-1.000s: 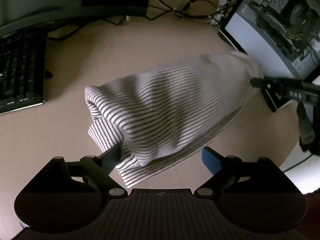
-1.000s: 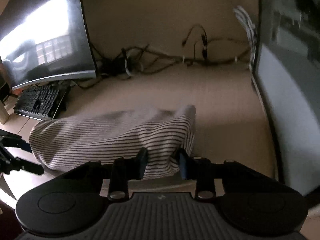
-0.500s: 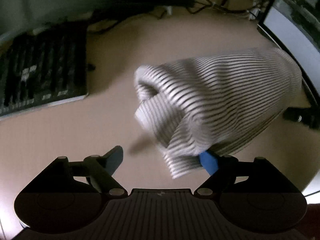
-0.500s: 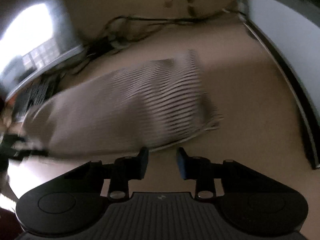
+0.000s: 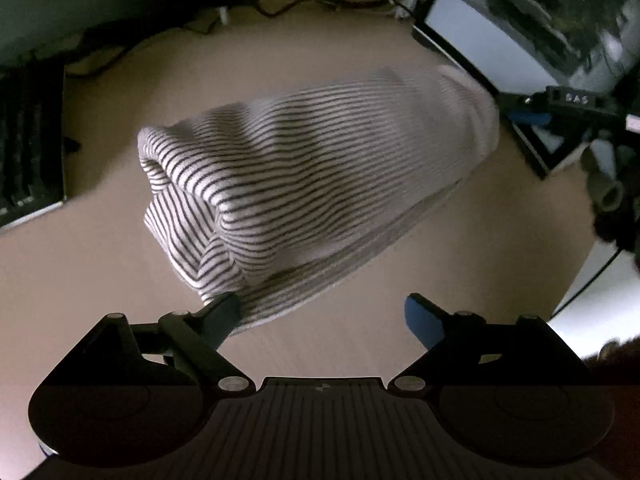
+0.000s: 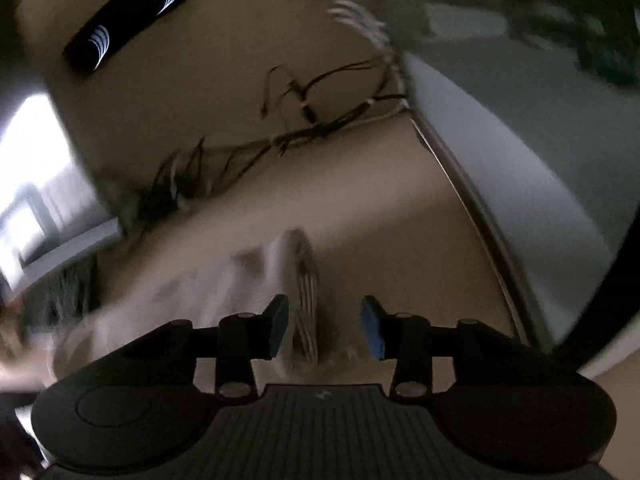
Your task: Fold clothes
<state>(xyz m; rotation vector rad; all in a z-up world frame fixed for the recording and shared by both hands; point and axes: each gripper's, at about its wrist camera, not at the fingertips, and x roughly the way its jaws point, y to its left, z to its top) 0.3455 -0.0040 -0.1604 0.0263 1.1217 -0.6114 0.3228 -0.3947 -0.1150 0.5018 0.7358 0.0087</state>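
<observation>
Striped garment (image 5: 320, 184) lies bunched mid-frame on the tan desk (image 5: 100, 280), bare surface around it. Left gripper (image 5: 324, 312) is opening, released, at its near hem. Right gripper (image 6: 324, 324) is opening, unclenched, straddling a blurred fold.

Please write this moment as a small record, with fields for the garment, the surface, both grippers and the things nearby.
garment: striped garment, bunched on the desk
surface: tan desk
left gripper: jaws opening wide, one finger at the cloth edge, no grip
right gripper: jaws opening, cloth edge between them; view blurred
nearby: keyboard, monitor, cables
</observation>
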